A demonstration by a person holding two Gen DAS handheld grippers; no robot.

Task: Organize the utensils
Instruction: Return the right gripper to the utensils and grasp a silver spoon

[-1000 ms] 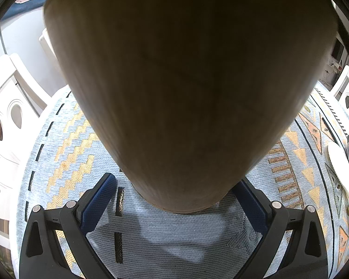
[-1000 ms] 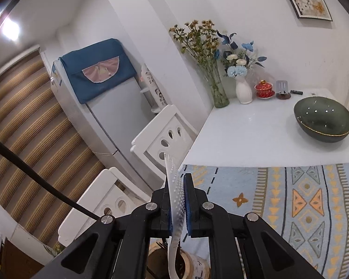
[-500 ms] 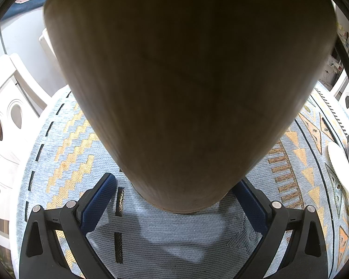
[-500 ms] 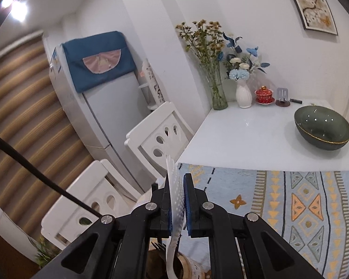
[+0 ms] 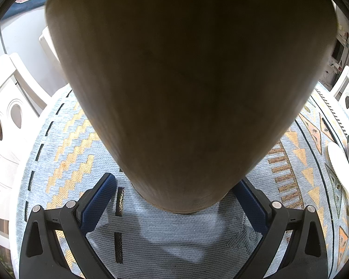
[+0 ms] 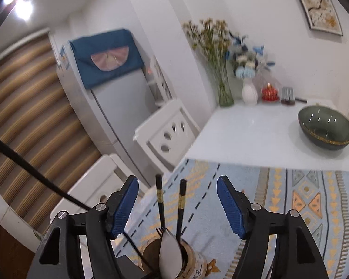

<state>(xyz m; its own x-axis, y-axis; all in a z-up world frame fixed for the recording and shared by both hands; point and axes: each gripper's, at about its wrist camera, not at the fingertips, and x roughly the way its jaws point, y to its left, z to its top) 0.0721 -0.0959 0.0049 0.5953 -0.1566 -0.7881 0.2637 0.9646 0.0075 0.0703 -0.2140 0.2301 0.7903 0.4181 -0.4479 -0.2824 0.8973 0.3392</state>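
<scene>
The left gripper (image 5: 174, 200) is hugging the brown holder (image 5: 188, 88) low on its sides, standing on the mat (image 5: 65, 148). The right gripper (image 6: 176, 207) is hanging just above the holder (image 6: 193, 262), jaws having just been opening, nothing between them; the white spoon (image 6: 171, 253) is sitting inside with the chopsticks (image 6: 160, 200).

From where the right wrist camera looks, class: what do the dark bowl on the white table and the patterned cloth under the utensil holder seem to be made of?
The bowl: probably glazed ceramic; it looks dark green, glossy, with sharp light reflections and a gold band. The cloth: woven fabric, matt, its ribbed weave clear in the left wrist view, with slightly shiny gold pattern threads.
</scene>
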